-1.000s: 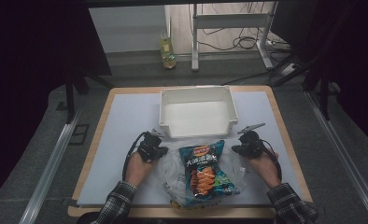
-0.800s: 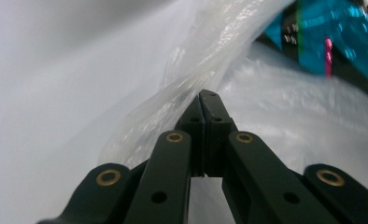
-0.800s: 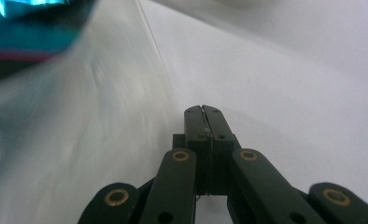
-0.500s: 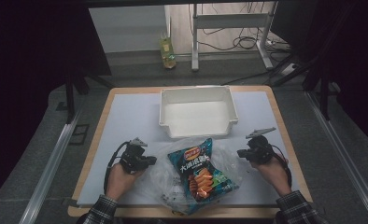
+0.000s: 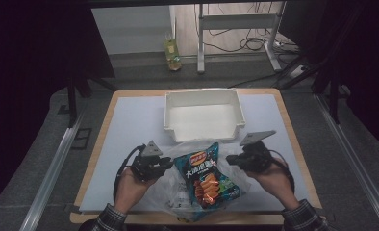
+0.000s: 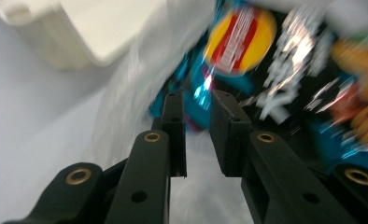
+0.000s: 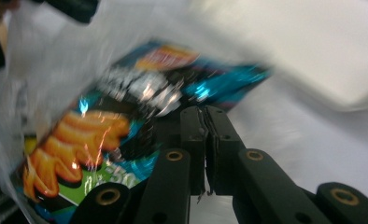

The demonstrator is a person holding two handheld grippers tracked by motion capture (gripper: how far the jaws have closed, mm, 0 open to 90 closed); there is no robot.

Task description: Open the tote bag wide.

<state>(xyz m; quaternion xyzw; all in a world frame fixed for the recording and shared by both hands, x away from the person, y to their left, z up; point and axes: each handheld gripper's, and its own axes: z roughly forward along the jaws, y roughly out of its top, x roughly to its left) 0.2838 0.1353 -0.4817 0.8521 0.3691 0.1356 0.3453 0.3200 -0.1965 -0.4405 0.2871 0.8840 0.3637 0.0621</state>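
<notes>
A wooden-edged counter point(image 5: 100, 144) stood under a pale blue-white mat point(image 5: 134, 122) that covered most of its top. Toward the far side of the mat sat an empty white plastic bin point(image 5: 202, 115), rectangular, its opening facing up. Beyond the counter, on the grey floor point(image 5: 139, 65), a yellow-green bottle point(image 5: 172, 49) stood upright, just beside the legs of a white metal frame point(image 5: 235, 21). Black cables point(image 5: 255, 43) lay tangled on the floor beneath that frame. Metal rails point(image 5: 53, 178) ran along the left and right sides of the counter, and dark curtains point(image 5: 33, 43) hung around the space.
</notes>
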